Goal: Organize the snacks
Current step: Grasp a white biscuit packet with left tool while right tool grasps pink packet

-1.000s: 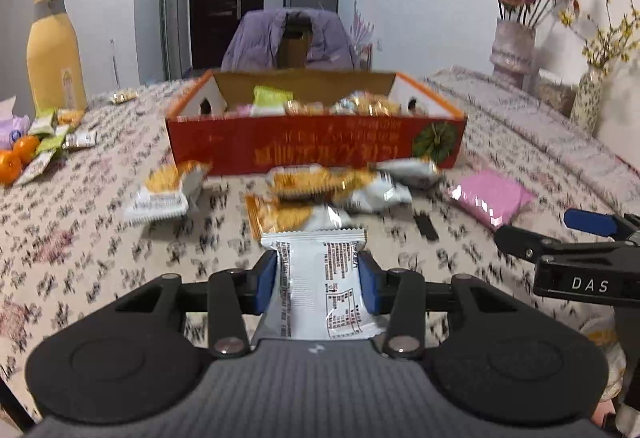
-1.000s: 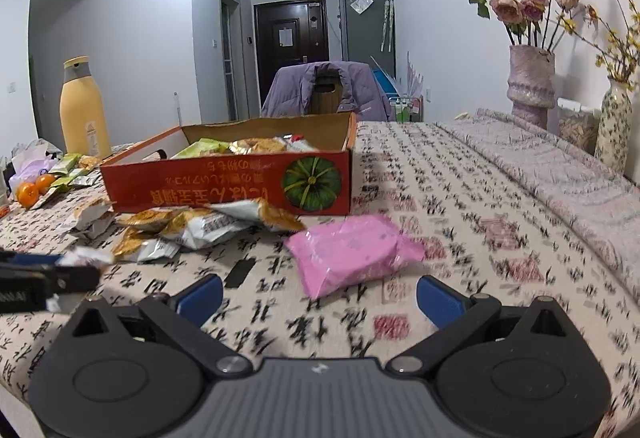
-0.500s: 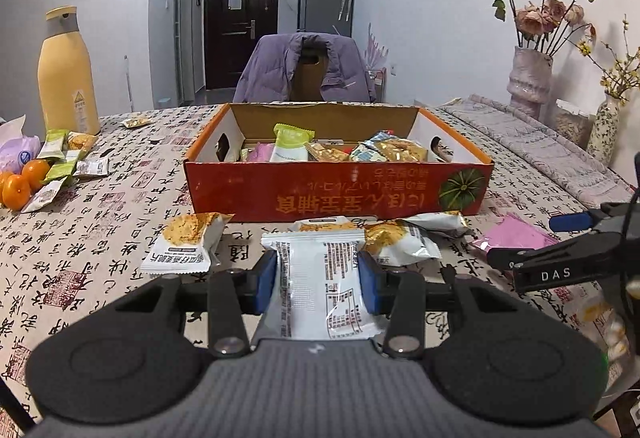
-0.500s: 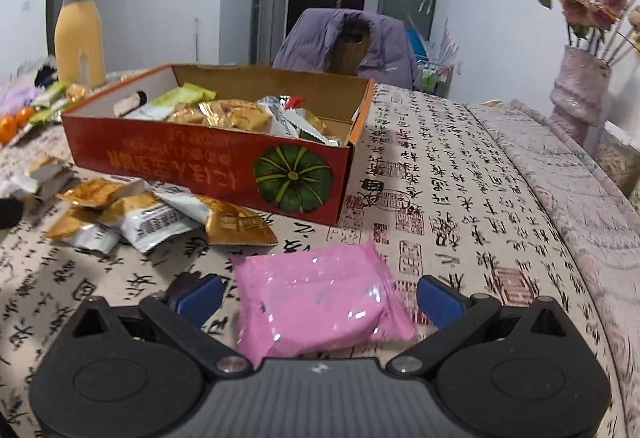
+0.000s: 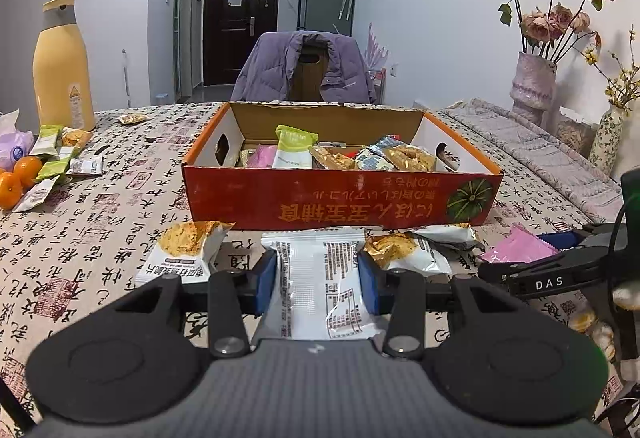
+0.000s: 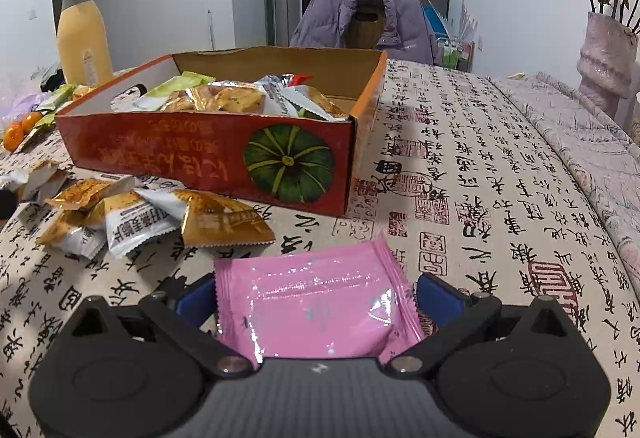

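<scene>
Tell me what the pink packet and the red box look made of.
Pink packet: thin plastic film, probably; glossy, with bright glints and crimped serrated ends. Red box: printed cardboard; matte red outside, raw brown inside walls, slightly ragged top edge.

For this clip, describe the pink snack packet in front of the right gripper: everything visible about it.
The pink packet is a flat, glossy foil-like pouch, plain pink with faint print and crimped serrated end seams, apparently sealed. It lies flat on the calligraphy-print tablecloth, in front of the red box and apart from it. It sits between the right gripper's blue pads, whose jaws stand open; whether either pad touches its edges cannot be told.
</scene>
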Available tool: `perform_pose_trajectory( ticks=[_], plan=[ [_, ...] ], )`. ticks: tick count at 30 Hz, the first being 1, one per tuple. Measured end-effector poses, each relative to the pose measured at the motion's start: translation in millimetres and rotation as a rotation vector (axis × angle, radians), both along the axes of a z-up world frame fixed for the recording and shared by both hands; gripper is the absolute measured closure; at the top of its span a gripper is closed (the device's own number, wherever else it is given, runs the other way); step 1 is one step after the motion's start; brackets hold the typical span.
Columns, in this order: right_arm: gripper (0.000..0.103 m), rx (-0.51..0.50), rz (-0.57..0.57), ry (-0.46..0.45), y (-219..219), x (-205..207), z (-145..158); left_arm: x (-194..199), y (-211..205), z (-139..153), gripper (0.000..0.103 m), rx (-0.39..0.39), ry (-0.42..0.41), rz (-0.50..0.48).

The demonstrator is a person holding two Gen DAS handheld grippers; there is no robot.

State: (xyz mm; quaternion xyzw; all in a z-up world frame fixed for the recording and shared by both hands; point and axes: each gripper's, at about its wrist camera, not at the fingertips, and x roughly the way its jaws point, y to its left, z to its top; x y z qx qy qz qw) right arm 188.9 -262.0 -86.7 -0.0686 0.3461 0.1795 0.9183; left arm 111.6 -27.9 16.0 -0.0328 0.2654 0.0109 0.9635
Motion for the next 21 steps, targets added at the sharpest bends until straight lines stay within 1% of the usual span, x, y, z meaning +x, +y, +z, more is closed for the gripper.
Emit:
perform_pose_trajectory(
  ticks=[2,3,4,5,9,12,16,21],
  plan=[
    [0.002,0.006,-0.007,-0.010,0,-1,-1,1,0,-1,0.060,-0.005,0.001,-0.003],
    [0.010,0.009,-0.008,-0.016,0,-4,0,1,1,-1,0.060,-0.006,0.002,-0.004],
    [0.015,0.013,-0.008,-0.024,0,-5,1,1,1,-1,0.060,-0.008,0.002,-0.004],
    [0.024,0.015,-0.010,-0.029,-1,-8,4,1,2,-1,0.060,-0.009,0.001,-0.004],
    [0.032,0.012,-0.018,-0.042,-1,-14,5,1,5,1,0.060,-0.016,-0.006,-0.003],
    [0.035,0.017,-0.025,-0.056,-2,-19,5,1,7,3,0.060,-0.018,-0.012,-0.003],
    [0.036,0.020,-0.037,-0.083,-1,-28,7,2,8,6,0.060,-0.018,-0.021,-0.007],
    [0.036,0.044,-0.055,-0.123,-2,-41,18,5,10,12,0.060,-0.022,-0.036,-0.007]
  ],
)
